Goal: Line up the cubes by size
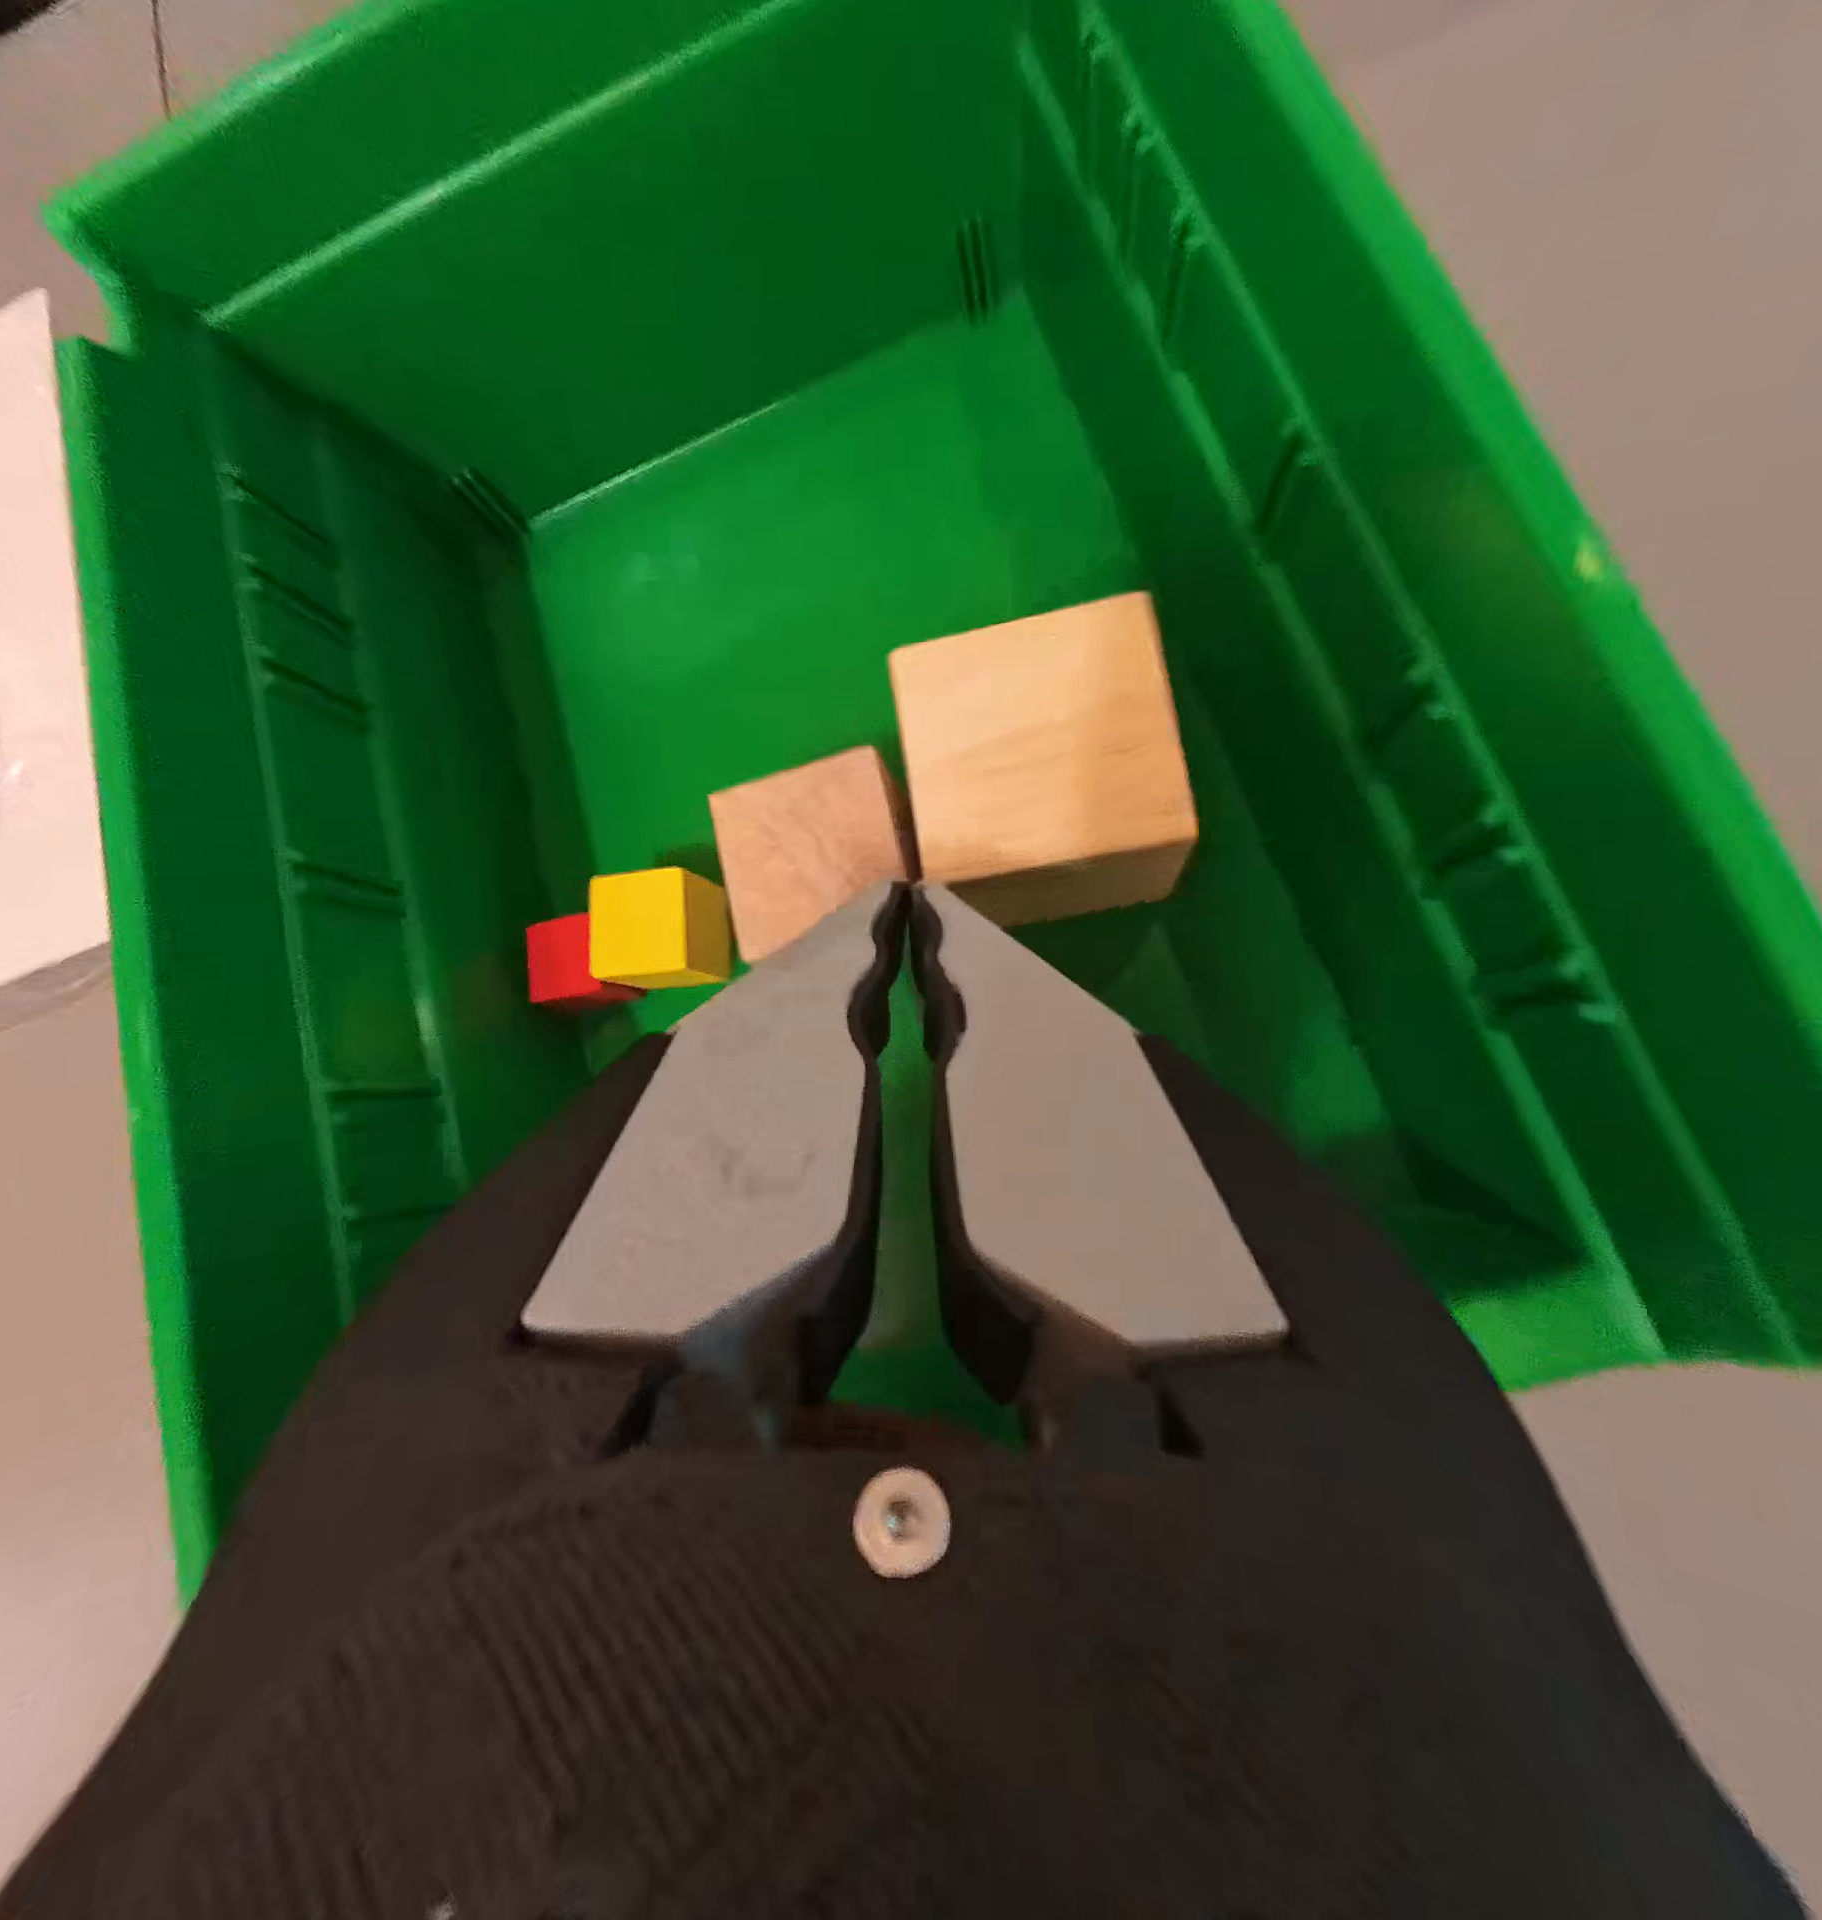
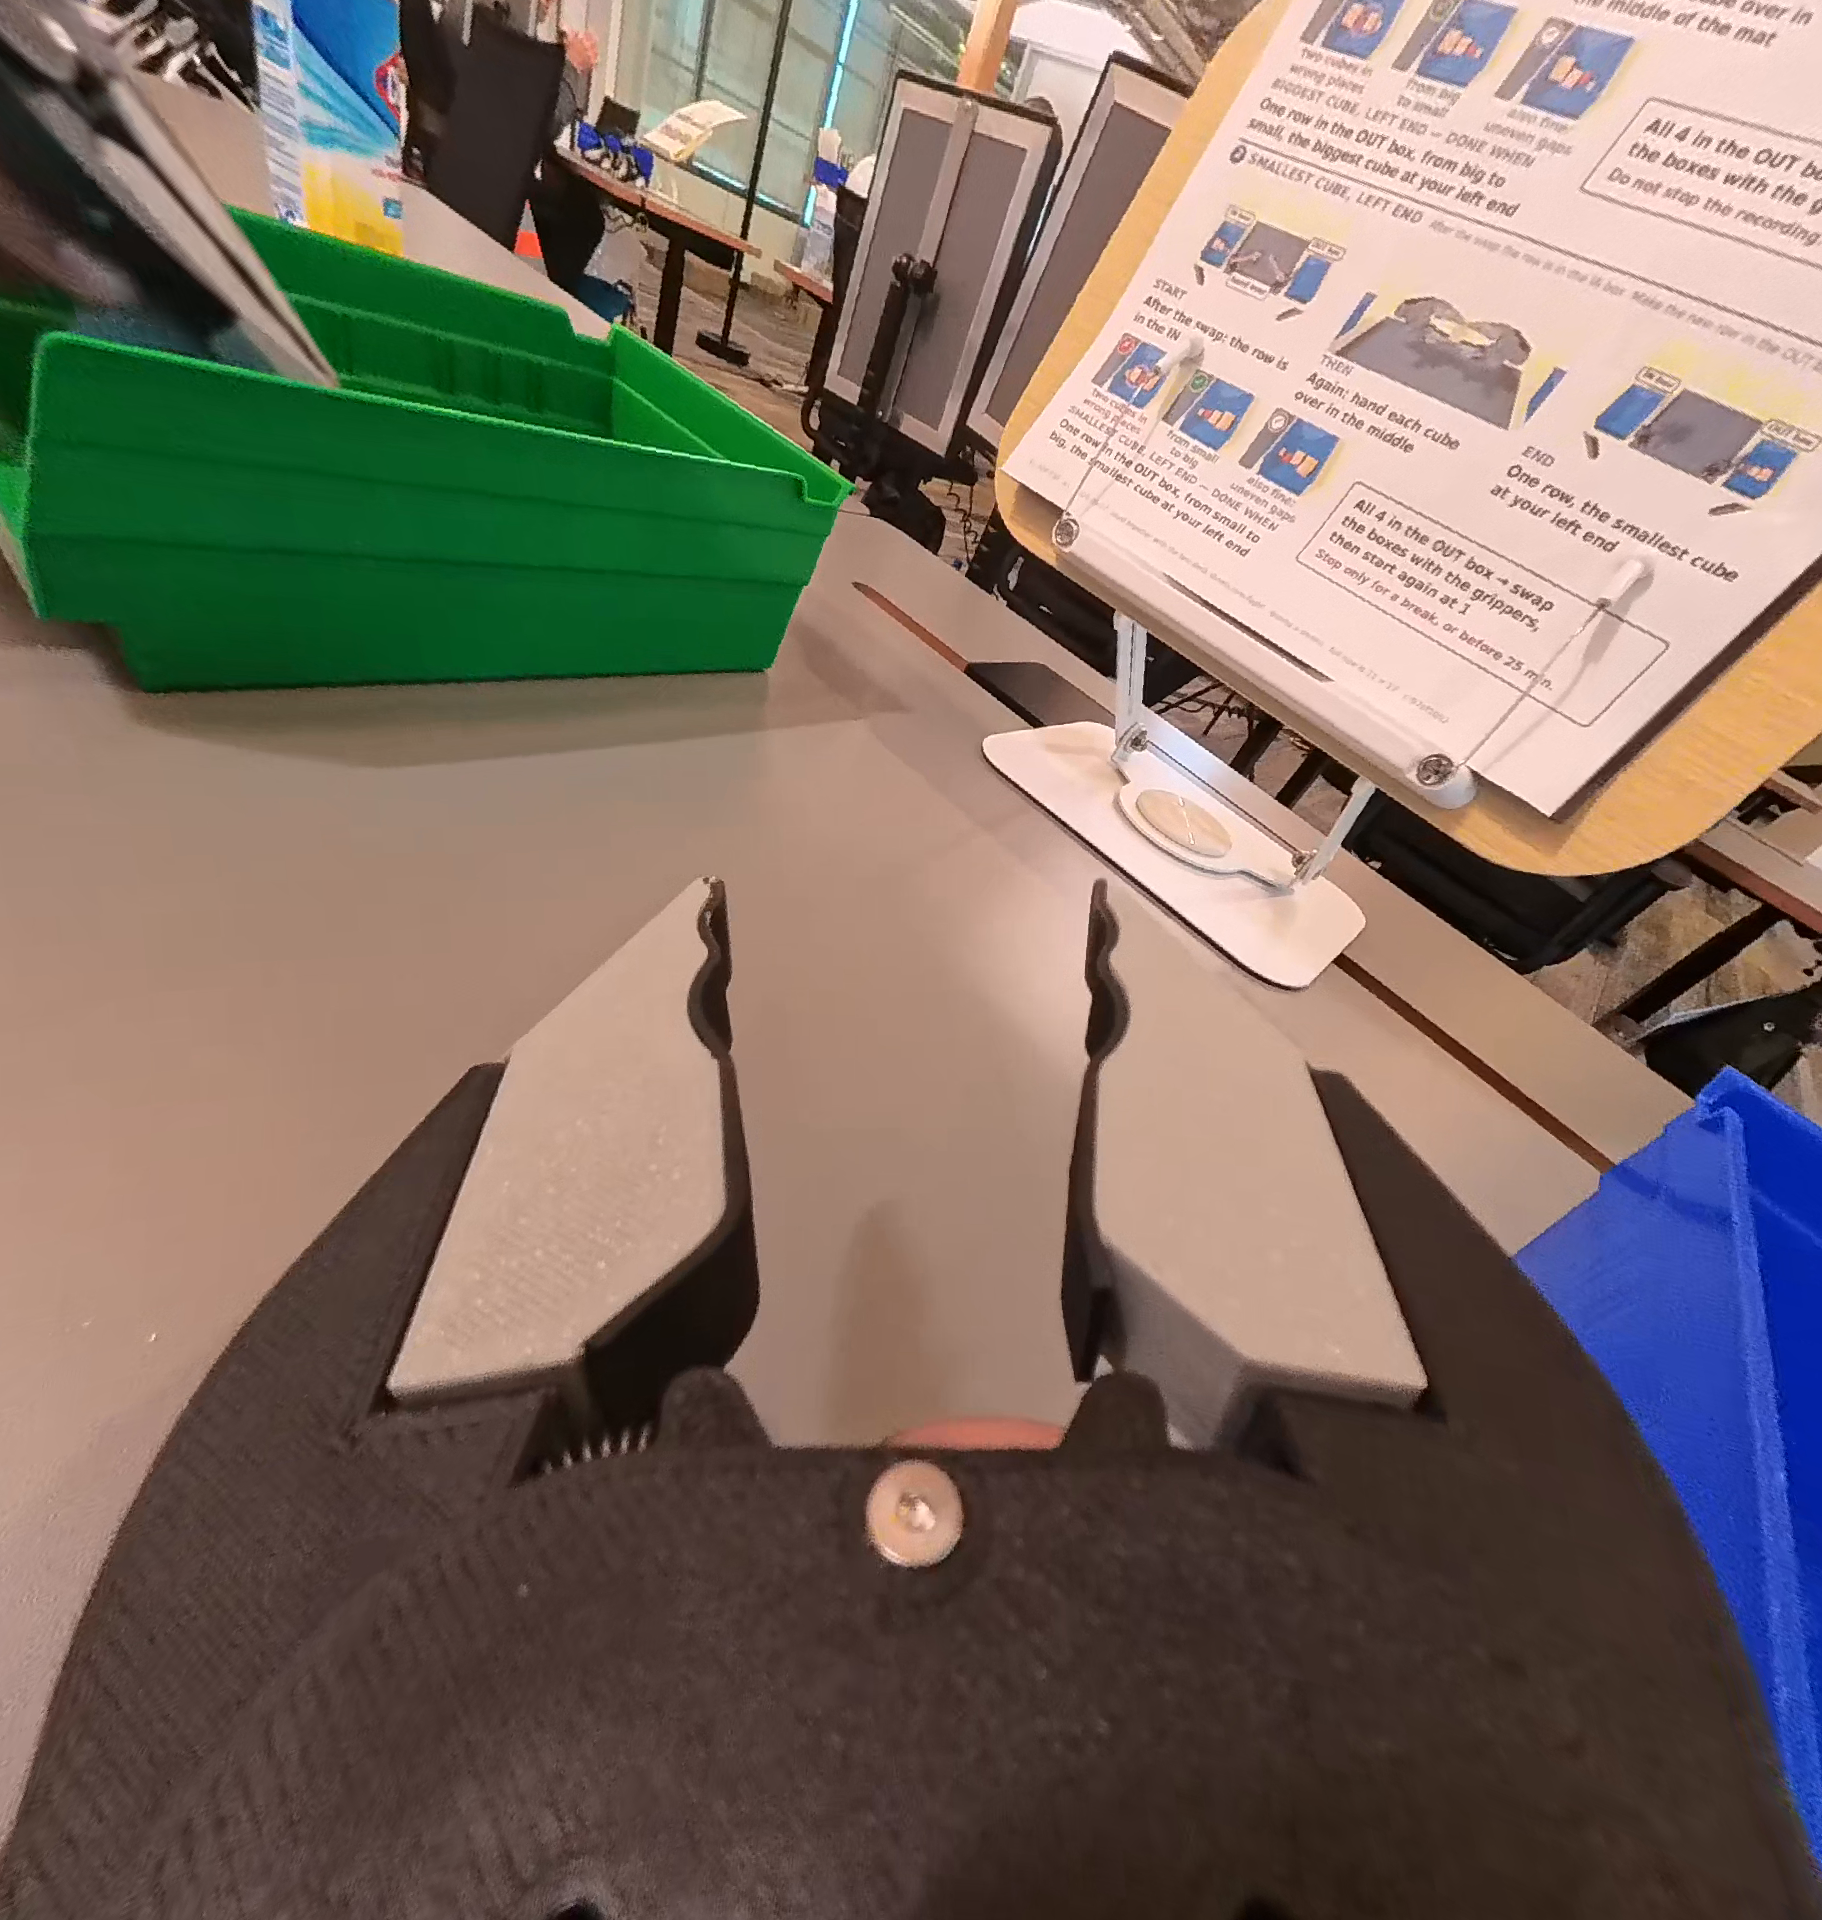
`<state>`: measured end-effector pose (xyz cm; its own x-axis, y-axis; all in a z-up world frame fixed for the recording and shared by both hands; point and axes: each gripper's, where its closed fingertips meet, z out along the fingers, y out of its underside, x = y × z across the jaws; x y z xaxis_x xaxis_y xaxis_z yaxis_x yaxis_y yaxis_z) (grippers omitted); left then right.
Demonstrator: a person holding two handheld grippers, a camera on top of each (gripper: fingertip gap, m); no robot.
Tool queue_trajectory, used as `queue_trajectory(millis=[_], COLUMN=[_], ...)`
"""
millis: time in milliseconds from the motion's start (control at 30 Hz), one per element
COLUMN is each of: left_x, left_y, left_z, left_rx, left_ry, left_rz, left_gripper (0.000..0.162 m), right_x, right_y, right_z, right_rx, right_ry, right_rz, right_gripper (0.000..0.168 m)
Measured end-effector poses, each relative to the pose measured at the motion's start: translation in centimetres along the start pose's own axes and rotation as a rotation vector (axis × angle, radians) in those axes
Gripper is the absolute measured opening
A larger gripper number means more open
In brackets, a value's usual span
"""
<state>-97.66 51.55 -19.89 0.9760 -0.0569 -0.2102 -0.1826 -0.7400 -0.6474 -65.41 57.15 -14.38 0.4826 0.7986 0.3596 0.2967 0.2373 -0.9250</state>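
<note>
In the green bin [image 1: 678,436], I see four cubes rowed left to right: red cube [image 1: 559,961], yellow cube [image 1: 652,927], small wooden cube [image 1: 803,847], large wooden cube [image 1: 1037,753]. My left tongs [image 1: 909,891] hover clenched, empty; right tongs [image 2: 905,899] gape over the surface [image 2: 367,883].

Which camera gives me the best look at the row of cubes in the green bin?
The left wrist view. It looks down into the green bin and shows the red cube, yellow cube, medium wooden cube and large wooden cube in a row. The right wrist view shows only the bin's outside; no cubes.
</note>
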Motion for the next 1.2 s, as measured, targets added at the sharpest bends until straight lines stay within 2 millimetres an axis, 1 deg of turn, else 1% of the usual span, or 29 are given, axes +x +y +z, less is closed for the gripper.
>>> queue_trajectory(millis=[67,167,233,300,367,433,500,533,567,667,733,767,800,833,867,900,967,1000,1033,1067,1100,1133,1200], left_x=[-0.8,-2.5,-3.1,-2.5,-1.2,-0.9,-0.4,-0.4,-0.9,-3.2,-4.4,-4.0,-3.1,-2.1,-1.2,-0.4,0.7,0.7,-0.3,-1.6,-2.5,-2.8,-2.1], left_y=[0.3,-0.6,-1.3,-1.5,-0.4,1.2,2.8,3.3,3.2,2.2,0.3,-0.5,-0.8,-1.0,-0.7,0.3,2.8,3.7,3.9,3.5,3.2,3.1,2.5], left_z=[1.2,2.0,1.8,1.1,0.5,0.3,0.6,1.1,1.6,3.4,3.1,2.7,2.3,1.8,1.4,1.2,1.3,1.7,2.3,2.8,3.3,3.8,4.4], left_rx=[-0.081,-0.082,-0.039,0.007,-0.018,-0.078,-0.147,-0.169,-0.169,-0.151,-0.065,-0.027,-0.008,0.006,-0.008,-0.058,-0.198,-0.255,-0.278,-0.28,-0.282,-0.282,-0.247], left_ry=[-0.022,-0.106,-0.163,-0.153,-0.103,-0.099,-0.066,-0.061,-0.088,-0.212,-0.302,-0.285,-0.236,-0.189,-0.145,-0.1,-0.038,-0.05,-0.12,-0.206,-0.256,-0.258,-0.196], left_rz=[0.03,0.031,0.032,0.038,0.07,0.129,0.169,0.179,0.184,0.173,0.147,0.127,0.114,0.119,0.145,0.183,0.282,0.343,0.396,0.423,0.407,0.357,0.27], left_gripper=[0.0,0.0,0.0,0.0,0.0,0.0,0.0,0.0,0.0,0.0,0.0,0.0,0.0,0.0,0.0,0.0,0.0,0.0,0.0,0.0,0.0,0.0,0.0], right_x=[-0.1,-0.1,0.0,0.1,0.1,0.1,-0.1,-0.2,-0.2,-0.3,0.0,0.2,0.4,0.6,0.7,0.7,0.6,0.5,0.4,0.3,0.3,0.2,0.2], right_y=[0.0,0.0,-0.2,-0.4,-0.5,-0.5,-0.3,-0.2,-0.2,-0.1,-0.1,-0.1,0.0,0.0,0.0,0.0,0.1,0.2,0.2,0.1,0.0,-0.1,-0.2], right_z=[0.0,0.0,-0.1,-0.3,-0.4,-0.3,-0.2,-0.1,-0.1,-0.1,-0.2,-0.2,-0.3,-0.3,-0.4,-0.4,-0.3,-0.2,-0.2,-0.2,-0.3,-0.3,-0.5], right_rx=[0.0,0.001,0.006,0.018,0.024,0.023,0.015,0.01,0.008,0.007,0.009,0.009,0.006,0.007,0.011,0.013,0.01,0.008,0.007,0.007,0.011,0.016,0.022], right_ry=[-0.004,-0.003,-0.002,0.001,0.0,-0.006,-0.014,-0.017,-0.017,-0.012,0.001,0.006,0.01,0.013,0.012,0.009,-0.003,-0.009,-0.012,-0.012,-0.01,-0.007,0.001], right_rz=[-0.005,-0.007,-0.007,-0.005,0.002,0.009,0.013,0.012,0.008,-0.004,-0.006,-0.001,0.007,0.018,0.029,0.041,0.06,0.063,0.061,0.052,0.041,0.029,0.013], right_gripper=[0.067,0.067,0.067,0.066,0.066,0.066,0.066,0.066,0.066,0.066,0.065,0.065,0.065,0.065,0.065,0.065,0.064,0.064,0.064,0.064,0.064,0.064,0.064])
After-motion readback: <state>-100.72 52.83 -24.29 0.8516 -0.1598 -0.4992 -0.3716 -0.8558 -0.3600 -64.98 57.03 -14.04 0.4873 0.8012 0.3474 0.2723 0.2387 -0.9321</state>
